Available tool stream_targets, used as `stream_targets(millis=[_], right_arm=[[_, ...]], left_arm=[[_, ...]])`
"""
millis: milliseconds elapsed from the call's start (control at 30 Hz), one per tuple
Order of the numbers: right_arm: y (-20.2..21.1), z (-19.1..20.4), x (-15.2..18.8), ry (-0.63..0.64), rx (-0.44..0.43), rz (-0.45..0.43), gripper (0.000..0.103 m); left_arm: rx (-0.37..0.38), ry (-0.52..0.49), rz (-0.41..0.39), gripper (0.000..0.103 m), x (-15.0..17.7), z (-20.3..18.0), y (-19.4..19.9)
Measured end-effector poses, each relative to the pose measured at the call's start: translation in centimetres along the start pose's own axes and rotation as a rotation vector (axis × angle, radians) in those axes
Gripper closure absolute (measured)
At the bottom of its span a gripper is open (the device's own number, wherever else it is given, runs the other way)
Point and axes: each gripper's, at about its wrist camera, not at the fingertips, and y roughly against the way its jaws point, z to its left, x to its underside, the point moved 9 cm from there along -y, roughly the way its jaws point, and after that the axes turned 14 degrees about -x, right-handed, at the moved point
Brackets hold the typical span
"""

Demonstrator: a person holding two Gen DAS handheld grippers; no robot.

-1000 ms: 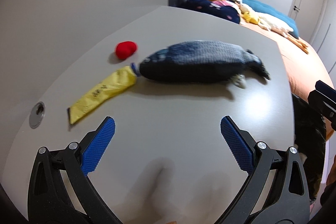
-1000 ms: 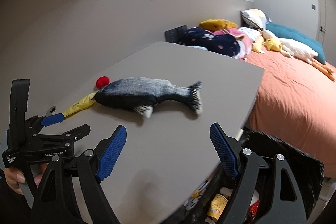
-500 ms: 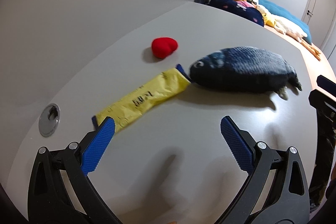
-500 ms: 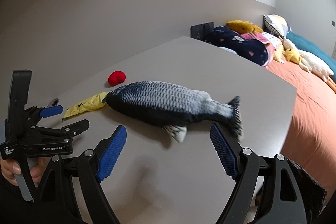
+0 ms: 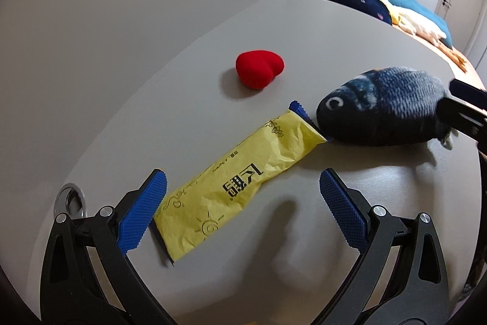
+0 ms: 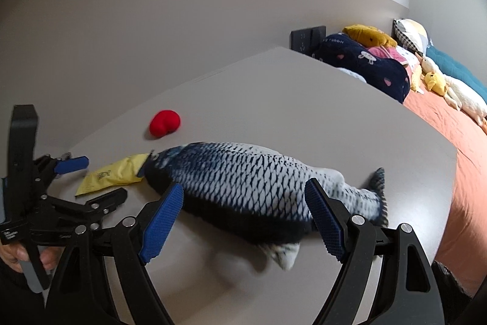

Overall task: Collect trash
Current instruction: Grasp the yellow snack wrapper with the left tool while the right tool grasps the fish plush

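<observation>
The left gripper, tongs spread, straddles the yellow wrapper near the tabletop's wall edge, seemingly for pinching, while the right gripper, equally spread, frames the plush fish.

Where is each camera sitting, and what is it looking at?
Left wrist: sits on the left tool, looking forward over its open blue fingers at the yellow wrapper on the grey table; the right tool's tip pokes in at the right edge.
Right wrist: sits on the right tool, looking over its open fingers at the fish plush; the left tool and the person's hand show at left.
Both see the wrapper, fish plush, red heart plush, table and bed.
</observation>
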Motion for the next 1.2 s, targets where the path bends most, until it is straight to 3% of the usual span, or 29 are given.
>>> stream_targets(millis=[67, 200, 267, 367, 500, 633, 767, 867, 1033, 1200], right_arm=[[-0.7, -0.3, 0.1, 0.001, 0.013, 0.014, 0.021], [-2.1, -0.9, 0.1, 0.005, 0.041, 0.037, 0.021], [-2.6, -1.1, 0.2, 0.001, 0.040, 0.046, 0.022], [-3.2, -1.3, 0.6, -0.008, 0.039, 0.074, 0.035], [-3.7, -1.5, 1.2, -0.010, 0.025, 0.103, 0.044], [-3.6, -1.4, 1.4, 0.015, 0.021, 0.116, 0.064], [-3.2, -1.6, 1.2, -0.020, -0.006, 0.078, 0.076], [-2.4, -1.6, 1.0, -0.043, -0.027, 0.030, 0.081], [-0.7, -1.6, 0.7, -0.067, -0.052, -0.035, 0.081], [1.9, -1.5, 0.1, -0.057, -0.023, -0.090, 0.081]], left_arm=[[0.000, -0.007, 0.003, 0.006, -0.1, 0.0, -0.4], [0.003, -0.010, 0.029, 0.023, -0.1, 0.0, -1.2], [0.005, -0.004, 0.037, 0.026, -0.1, 0.2, -1.4], [0.009, 0.001, 0.035, 0.035, 0.0, 0.3, -1.3], [0.024, 0.015, 0.036, 0.051, 0.1, 0.3, -1.3], [0.025, 0.030, 0.039, 0.061, 0.1, 0.3, -1.2], [0.023, 0.037, 0.038, 0.063, 0.2, 0.3, -1.0], [0.036, 0.055, 0.025, 0.072, 0.0, 0.3, -0.5], [0.054, 0.054, -0.026, 0.077, -0.7, -0.1, 1.0], [0.058, 0.050, -0.063, 0.087, -1.0, -0.8, 2.3]])
